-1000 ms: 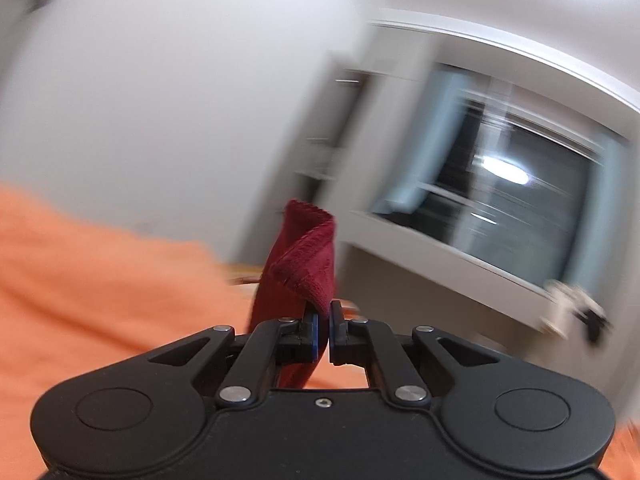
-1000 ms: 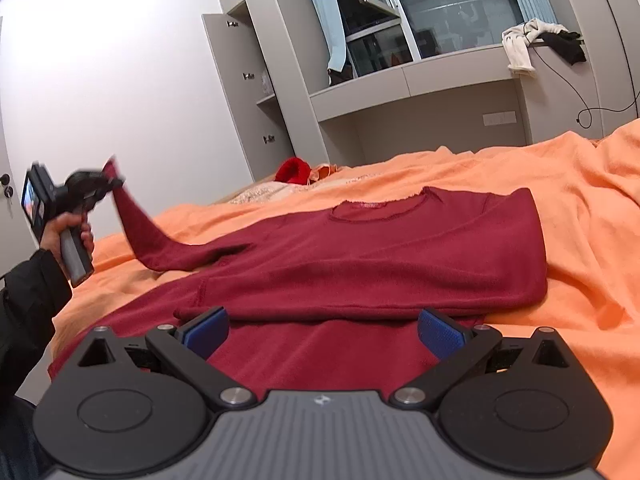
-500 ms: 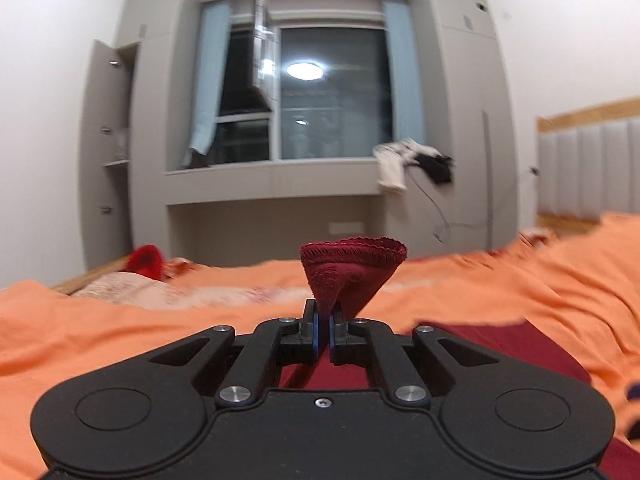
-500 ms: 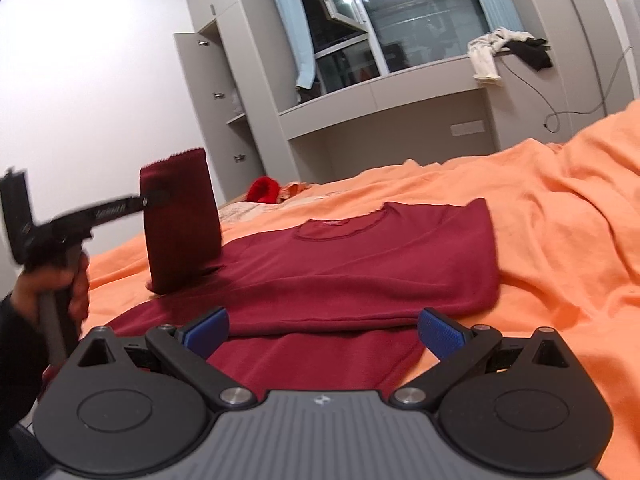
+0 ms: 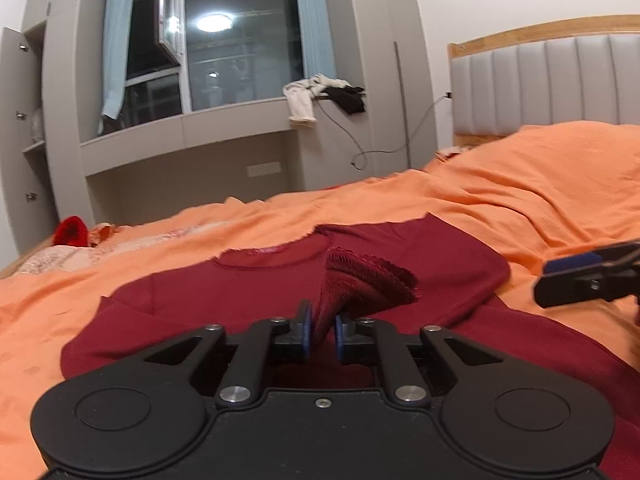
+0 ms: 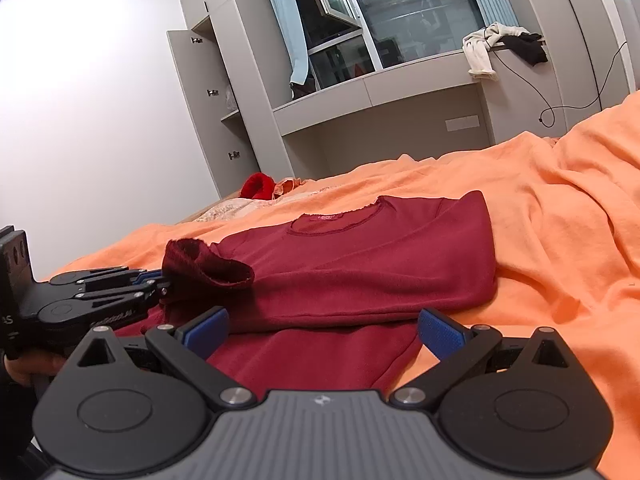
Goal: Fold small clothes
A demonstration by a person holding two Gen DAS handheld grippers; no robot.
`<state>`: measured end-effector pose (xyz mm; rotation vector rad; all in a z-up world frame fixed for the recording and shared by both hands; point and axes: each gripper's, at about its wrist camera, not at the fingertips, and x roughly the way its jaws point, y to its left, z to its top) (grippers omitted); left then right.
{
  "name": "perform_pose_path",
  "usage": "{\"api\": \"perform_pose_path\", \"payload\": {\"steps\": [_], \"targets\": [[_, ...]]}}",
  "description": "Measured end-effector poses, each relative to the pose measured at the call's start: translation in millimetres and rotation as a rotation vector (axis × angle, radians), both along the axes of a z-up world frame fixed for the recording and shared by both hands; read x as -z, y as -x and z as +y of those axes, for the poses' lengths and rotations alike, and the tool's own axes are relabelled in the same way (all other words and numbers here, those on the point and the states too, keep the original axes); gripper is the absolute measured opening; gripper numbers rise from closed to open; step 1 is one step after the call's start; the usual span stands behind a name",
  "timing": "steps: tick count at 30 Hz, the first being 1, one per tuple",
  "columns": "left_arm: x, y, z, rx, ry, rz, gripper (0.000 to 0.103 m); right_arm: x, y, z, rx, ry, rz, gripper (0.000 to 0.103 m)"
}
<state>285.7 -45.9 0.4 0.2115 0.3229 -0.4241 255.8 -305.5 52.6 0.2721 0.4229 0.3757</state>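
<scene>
Bedroom, orange bedsheet | dark red knit long-sleeved top flat ahead of both claws | left claw opening, sleeve cuff between its pads | right claw wide, empty, over hem

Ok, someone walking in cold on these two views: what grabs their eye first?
Probably the dark red sweater spread across the orange bedspread, its far sleeve already folded in. Next, the left gripper at the sweater's near-left side, jaws opening with the sleeve cuff between them, cuff lying over the sweater's body. The right gripper hangs open above the hem, holding nothing.
</scene>
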Motion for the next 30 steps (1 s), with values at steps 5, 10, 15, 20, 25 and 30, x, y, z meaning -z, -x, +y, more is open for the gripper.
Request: {"api": "perform_pose_path", "payload": {"steps": [5,10,15,20,25,30], "targets": [[2,-1,7,0.056,-0.001,0.073,0.041,1,-2,1,0.005,0.001,0.009,0.103],[-4,-2,24,0.116,0.050,0.136,0.081,-1,-3,5,0.005,0.021,0.006,0.103],[-15,-15,56,0.041,0.091,0.154,0.090,-8,-6,24,0.023,0.118,-0.020,0.103],[-23,-49,111,-0.249,0.187,0.211,0.092,-10,-15,44,0.000,0.207,-0.033,0.103],[-9,-85,179,-0.489,0.393,0.307,0.087,-15,-36,67,-0.054,0.245,-0.040,0.103],[14,-112,223,-0.596,0.598,0.435,0.072,-12,-55,81,-0.070,0.265,-0.013,0.103]]}}
